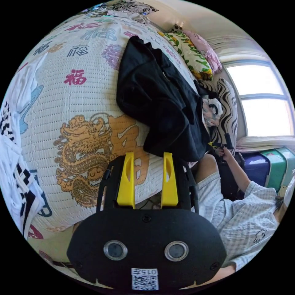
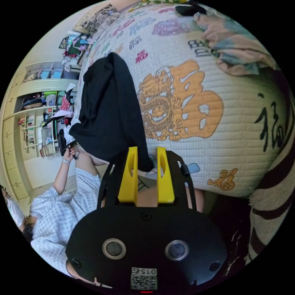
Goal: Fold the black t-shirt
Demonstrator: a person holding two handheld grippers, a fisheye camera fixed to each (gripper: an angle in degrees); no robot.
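The black t-shirt point(image 1: 153, 98) lies crumpled on a quilted bed cover point(image 1: 76, 101) printed with a gold dragon. In the left gripper view my left gripper point(image 1: 149, 153) is open, its yellow jaw tips at the shirt's near hem, with the cover showing through the gap. A hand holds the right gripper point(image 1: 218, 143) at the shirt's other lower corner. In the right gripper view the black t-shirt point(image 2: 107, 116) drapes down the bed edge. One corner of it hangs between the jaws of my open right gripper point(image 2: 147, 149). The left gripper point(image 2: 69, 146) is held by a hand beside the shirt.
A white patterned garment point(image 1: 15, 159) lies on the cover's left side. Pillows point(image 1: 190, 55) and a striped cushion point(image 1: 227, 110) sit near a window. Storage boxes point(image 1: 270, 166) stand below it. A pink and blue garment point(image 2: 236, 49) lies on the bed. Cluttered shelves point(image 2: 40, 116) line the wall.
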